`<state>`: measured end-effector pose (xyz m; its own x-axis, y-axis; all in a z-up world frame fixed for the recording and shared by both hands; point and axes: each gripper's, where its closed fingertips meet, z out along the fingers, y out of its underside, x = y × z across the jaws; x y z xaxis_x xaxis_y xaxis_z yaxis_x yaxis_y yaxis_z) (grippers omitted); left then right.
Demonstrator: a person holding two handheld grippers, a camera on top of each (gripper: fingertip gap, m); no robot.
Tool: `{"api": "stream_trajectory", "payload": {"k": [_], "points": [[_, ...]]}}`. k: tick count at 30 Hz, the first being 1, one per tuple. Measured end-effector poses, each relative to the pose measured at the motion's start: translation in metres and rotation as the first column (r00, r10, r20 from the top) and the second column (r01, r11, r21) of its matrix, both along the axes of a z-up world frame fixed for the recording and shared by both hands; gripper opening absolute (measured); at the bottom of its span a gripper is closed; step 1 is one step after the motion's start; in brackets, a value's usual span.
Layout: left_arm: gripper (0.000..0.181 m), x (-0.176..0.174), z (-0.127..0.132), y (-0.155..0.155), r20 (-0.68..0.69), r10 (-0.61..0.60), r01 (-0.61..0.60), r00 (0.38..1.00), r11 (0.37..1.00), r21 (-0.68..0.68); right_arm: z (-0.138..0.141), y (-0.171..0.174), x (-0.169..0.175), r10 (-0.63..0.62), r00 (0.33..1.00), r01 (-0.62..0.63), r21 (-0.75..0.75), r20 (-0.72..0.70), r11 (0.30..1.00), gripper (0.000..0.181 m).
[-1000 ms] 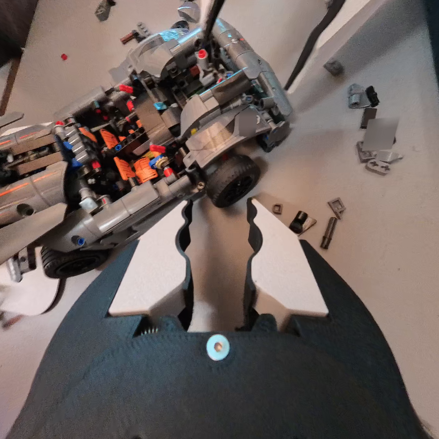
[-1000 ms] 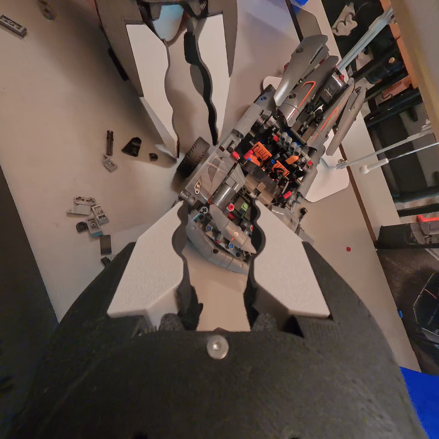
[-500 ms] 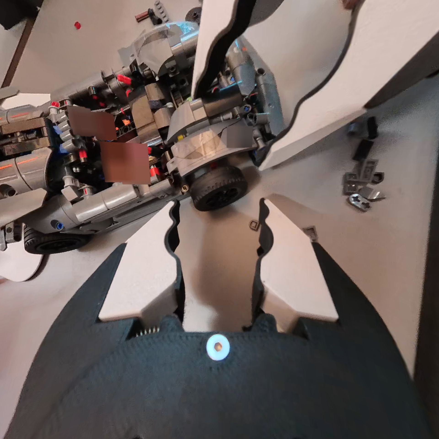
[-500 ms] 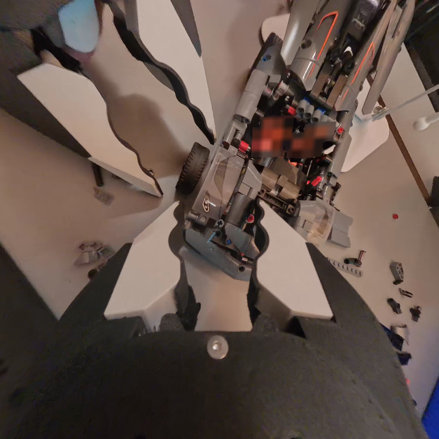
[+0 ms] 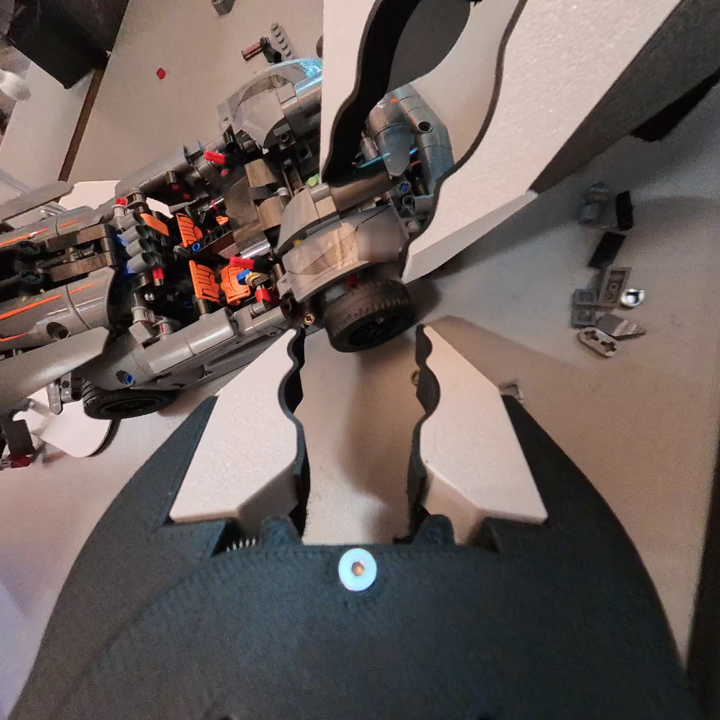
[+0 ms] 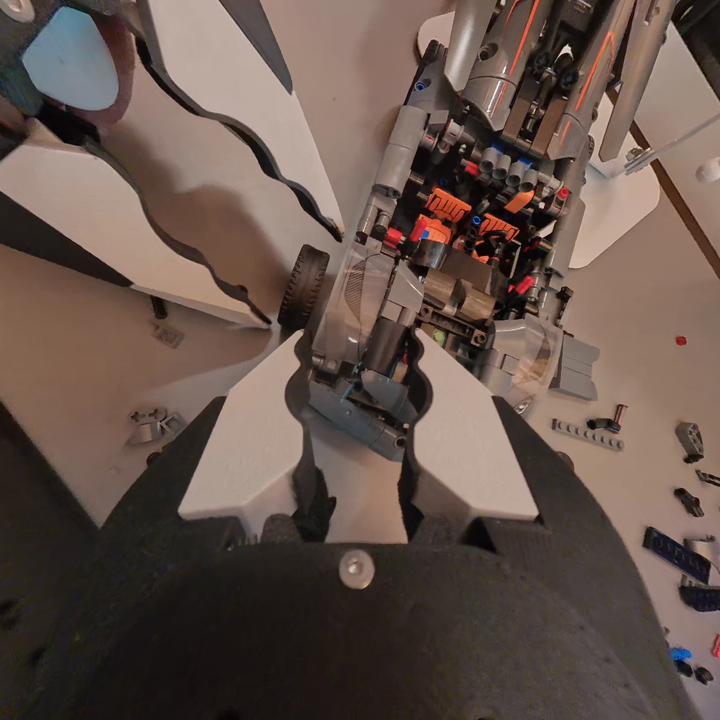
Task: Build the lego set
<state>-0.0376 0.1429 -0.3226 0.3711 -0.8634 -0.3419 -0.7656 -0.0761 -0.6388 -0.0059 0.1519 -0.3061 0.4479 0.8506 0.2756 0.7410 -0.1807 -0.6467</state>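
Observation:
A grey lego car [image 5: 195, 272] with orange and red inner parts lies on the pale table; it also shows in the right wrist view [image 6: 467, 272]. My right gripper [image 6: 358, 339] straddles the car's nose, pads against the grey fender on one side and a dark part on the other. In the left wrist view the right gripper [image 5: 364, 228] comes down from above onto that nose. My left gripper [image 5: 360, 339] is open and empty, its tips just short of the front wheel [image 5: 370, 315]. It shows in the right wrist view [image 6: 302, 276] beside the wheel.
Small grey and black loose pieces [image 5: 604, 304] lie to the right of the car. A long grey plate [image 6: 588, 434], dark pins and a red stud [image 6: 680, 341] lie on its other side. A white stand [image 6: 623, 210] sits under the car's rear. The table's dark edge [image 5: 701, 506] runs close on the right. Some 4 cm of space lies between my two pairs of fingers.
The left gripper has closed in on the front wheel with its jaws wider than a second ago. The right gripper has come in over the nose and swung more in line with the car.

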Motion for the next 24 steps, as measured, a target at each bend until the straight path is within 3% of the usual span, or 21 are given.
{"api": "stream_trajectory", "payload": {"k": [5, 8, 13, 19, 24], "points": [[0.058, 0.009, 0.008, -0.013, 0.048, -0.032, 0.034, 0.998, 0.999, -0.033, 0.0, 0.001, 0.0, 0.012, 1.0, -0.012, -0.009, -0.007, 1.0, 0.047], [0.06, 0.009, -0.002, -0.009, -0.016, 0.012, -0.012, 1.0, 0.999, -0.03, 0.0, 0.001, 0.0, 0.015, 1.0, -0.015, -0.01, -0.005, 1.0, 0.047], [0.044, 0.006, -0.005, 0.001, -0.026, 0.056, -0.056, 0.998, 0.998, -0.014, 0.001, 0.001, 0.002, 0.011, 1.0, -0.011, -0.008, -0.008, 1.0, 0.052], [0.044, 0.006, -0.005, 0.002, -0.019, 0.052, -0.052, 0.998, 0.999, -0.008, 0.018, -0.005, 0.019, 0.017, 0.999, -0.016, 0.035, -0.033, 0.999, 0.058], [0.044, 0.006, -0.005, 0.003, -0.013, 0.041, -0.041, 0.999, 0.999, -0.012, 0.024, -0.029, 0.041, 0.05, 0.997, -0.052, -0.039, -0.057, 0.998, 0.048]]}}
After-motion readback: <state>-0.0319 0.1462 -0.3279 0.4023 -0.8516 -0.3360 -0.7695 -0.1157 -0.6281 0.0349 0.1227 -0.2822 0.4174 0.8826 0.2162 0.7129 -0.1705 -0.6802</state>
